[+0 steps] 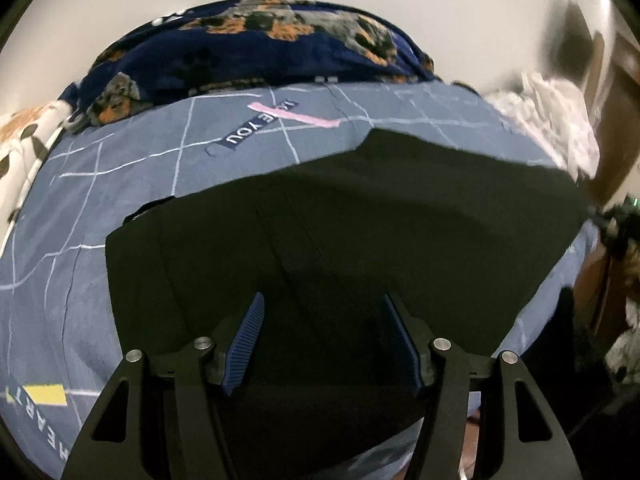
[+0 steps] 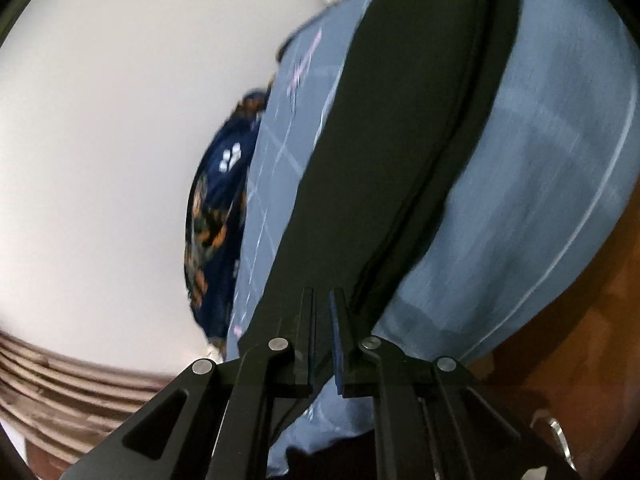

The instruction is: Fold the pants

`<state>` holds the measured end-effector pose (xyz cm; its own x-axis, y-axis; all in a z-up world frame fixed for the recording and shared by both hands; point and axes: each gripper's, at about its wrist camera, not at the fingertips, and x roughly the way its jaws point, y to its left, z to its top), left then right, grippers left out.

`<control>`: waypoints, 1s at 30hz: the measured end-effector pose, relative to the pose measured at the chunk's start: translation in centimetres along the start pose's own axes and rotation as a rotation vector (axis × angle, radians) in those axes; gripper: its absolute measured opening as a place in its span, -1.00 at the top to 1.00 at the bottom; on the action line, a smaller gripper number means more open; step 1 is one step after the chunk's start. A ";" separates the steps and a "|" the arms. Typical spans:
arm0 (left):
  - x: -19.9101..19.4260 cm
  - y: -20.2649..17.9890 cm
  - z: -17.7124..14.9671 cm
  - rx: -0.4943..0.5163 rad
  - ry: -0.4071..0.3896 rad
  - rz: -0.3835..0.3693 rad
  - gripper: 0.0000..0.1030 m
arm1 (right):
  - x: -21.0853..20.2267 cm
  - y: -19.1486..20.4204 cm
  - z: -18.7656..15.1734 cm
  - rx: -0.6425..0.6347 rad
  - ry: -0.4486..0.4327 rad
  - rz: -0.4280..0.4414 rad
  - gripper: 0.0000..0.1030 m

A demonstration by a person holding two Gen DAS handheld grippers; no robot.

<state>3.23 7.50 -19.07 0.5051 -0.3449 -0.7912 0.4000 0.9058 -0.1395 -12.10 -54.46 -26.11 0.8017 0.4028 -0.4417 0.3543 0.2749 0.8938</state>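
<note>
Black pants (image 1: 360, 216) lie spread flat on a blue bedsheet (image 1: 72, 208) with white grid lines. My left gripper (image 1: 324, 312) is open, its blue-padded fingers (image 1: 248, 336) wide apart just above the near part of the pants, holding nothing. In the right wrist view the pants (image 2: 400, 140) stretch away as a long strip, one layer over another. My right gripper (image 2: 322, 304) is shut on the near end of the pants, the cloth pinched between its narrow fingers.
A navy blanket (image 1: 248, 52) with orange and grey print is bunched at the bed's far side by a white wall. White crumpled cloth (image 1: 552, 120) lies at the right. Brown wooden floor (image 2: 580, 320) and a striped brown curtain (image 2: 72, 384) show beyond the bed.
</note>
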 end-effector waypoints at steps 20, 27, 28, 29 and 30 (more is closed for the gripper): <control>0.3 -1.5 0.4 -0.042 -0.004 -0.028 -0.19 | 1.1 -0.8 0.4 0.078 -0.014 -0.020 0.28; 0.8 -1.5 0.3 -0.061 0.018 -0.032 -0.19 | 3.5 -0.3 -0.7 0.006 0.049 -0.084 0.85; 0.8 -1.5 0.3 -0.062 0.022 -0.028 -0.19 | 3.6 -0.5 -0.8 0.013 0.045 -0.085 0.93; 0.8 -1.5 0.4 -0.063 0.024 -0.027 -0.19 | 3.6 -0.5 -0.9 0.010 0.041 -0.081 0.93; 0.8 -1.5 0.4 -0.062 0.023 -0.027 -0.19 | 3.4 -0.3 -0.9 0.004 0.037 -0.083 0.93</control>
<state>3.32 5.73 -19.19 0.4770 -0.3646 -0.7997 0.3648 0.9099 -0.1973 -9.92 -52.35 -27.97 0.7515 0.4105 -0.5164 0.4203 0.3054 0.8544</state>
